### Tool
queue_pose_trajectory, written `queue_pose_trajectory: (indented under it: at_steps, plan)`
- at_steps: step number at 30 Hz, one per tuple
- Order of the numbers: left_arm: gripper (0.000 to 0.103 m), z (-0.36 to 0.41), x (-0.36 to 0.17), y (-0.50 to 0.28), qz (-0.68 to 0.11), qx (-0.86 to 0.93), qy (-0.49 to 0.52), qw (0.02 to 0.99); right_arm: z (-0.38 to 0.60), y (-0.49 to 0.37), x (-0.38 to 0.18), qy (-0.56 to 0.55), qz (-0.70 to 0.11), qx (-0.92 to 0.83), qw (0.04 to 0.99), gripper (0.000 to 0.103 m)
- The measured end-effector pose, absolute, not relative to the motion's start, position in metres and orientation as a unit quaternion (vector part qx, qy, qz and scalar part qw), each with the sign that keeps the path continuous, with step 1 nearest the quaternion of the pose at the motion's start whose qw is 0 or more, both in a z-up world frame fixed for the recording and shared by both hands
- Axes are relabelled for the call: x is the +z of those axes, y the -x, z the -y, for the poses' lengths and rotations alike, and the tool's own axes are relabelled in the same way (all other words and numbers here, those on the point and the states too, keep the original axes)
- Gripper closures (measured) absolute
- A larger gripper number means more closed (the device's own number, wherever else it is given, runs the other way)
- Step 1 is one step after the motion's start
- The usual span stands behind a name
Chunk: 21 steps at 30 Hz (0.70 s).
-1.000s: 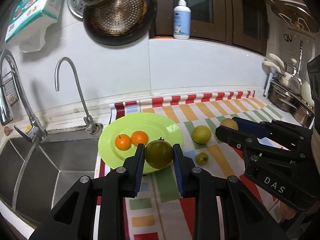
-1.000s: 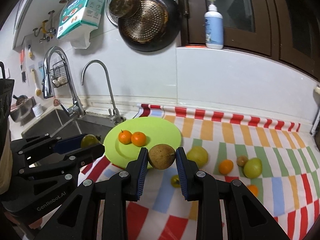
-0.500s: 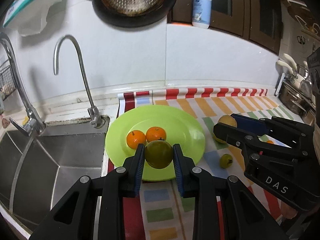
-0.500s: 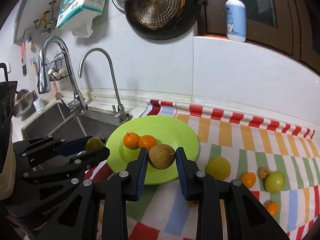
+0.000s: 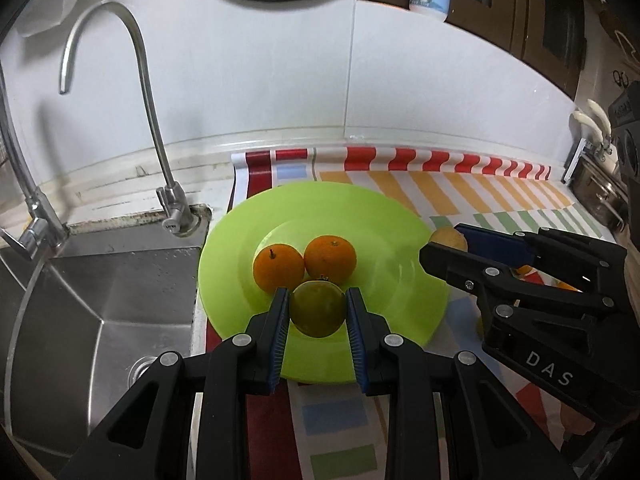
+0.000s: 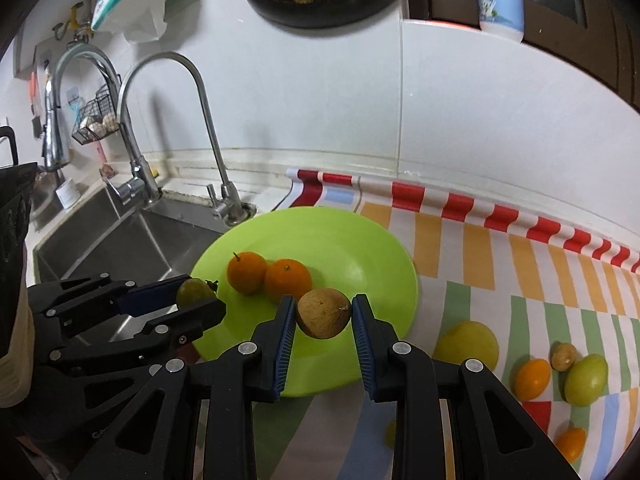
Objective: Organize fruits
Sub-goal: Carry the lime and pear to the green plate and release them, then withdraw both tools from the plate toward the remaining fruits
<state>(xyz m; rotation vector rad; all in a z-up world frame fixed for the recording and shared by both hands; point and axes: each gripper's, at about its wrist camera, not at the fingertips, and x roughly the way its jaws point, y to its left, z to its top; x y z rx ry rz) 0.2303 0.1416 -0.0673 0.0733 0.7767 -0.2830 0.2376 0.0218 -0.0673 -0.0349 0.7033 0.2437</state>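
Kitchen tabletop beside a steel sink (image 5: pixel 100 280), covered by a striped cloth (image 6: pixel 500 264) in red, orange and green, carries a lime-green plate (image 5: pixel 392 240) that appears to be the gathering spot for the fruit: two oranges (image 5: pixel 304 264) already sit touching each other near its middle, just ahead of both sets of jaws. The left gripper (image 5: pixel 318 312) holds a dark green fruit (image 5: pixel 318 310) over the near part of the plate, its jaws closed narrowly enough that both blue pads press the fruit's sides; the fruit looks raised off the plate, though whether it touches cannot be told. The right gripper (image 6: pixel 323 318) holds a brown round fruit (image 6: pixel 323 318) the same way, jaws pinching it from either side above the plate's near half, just to the right of the oranges. Carrying one fruit in each gripper toward the same dish suggests both are meant to be set down next to the oranges. Well to the right of the right jaws, loose fruit still lies on the cloth: a yellow fruit (image 6: pixel 466 346), a small orange one (image 6: pixel 531 378), a small brown one (image 6: pixel 563 357) and a green one (image 6: pixel 586 379), so the sorting seems only partly done
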Motion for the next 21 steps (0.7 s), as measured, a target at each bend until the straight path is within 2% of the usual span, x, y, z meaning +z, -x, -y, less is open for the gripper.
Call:
queue_pose_trajectory:
  at_steps: [5, 9, 16, 21]
  plan:
    - [0.072, -0.144, -0.073, -0.241, -0.388, -0.139, -0.027, 0.911, -0.022, -0.249, -0.076, 0.012, -0.353, 0.117, 0.928, 0.073]
    - [0.068, -0.146, -0.071, -0.241, -0.384, -0.132, -0.028, 0.913, -0.018, -0.253, -0.076, 0.006, -0.356, 0.107, 0.928, 0.063]
    - [0.066, -0.148, -0.063, -0.225, -0.376, -0.119, -0.027, 0.918, -0.009, -0.236, -0.066, 0.003, -0.34, 0.097, 0.936, 0.063]
    - [0.06, -0.145, -0.051, -0.205, -0.362, -0.117, -0.027, 0.925, -0.002, -0.217, -0.055, -0.002, -0.328, 0.09, 0.941, 0.061]
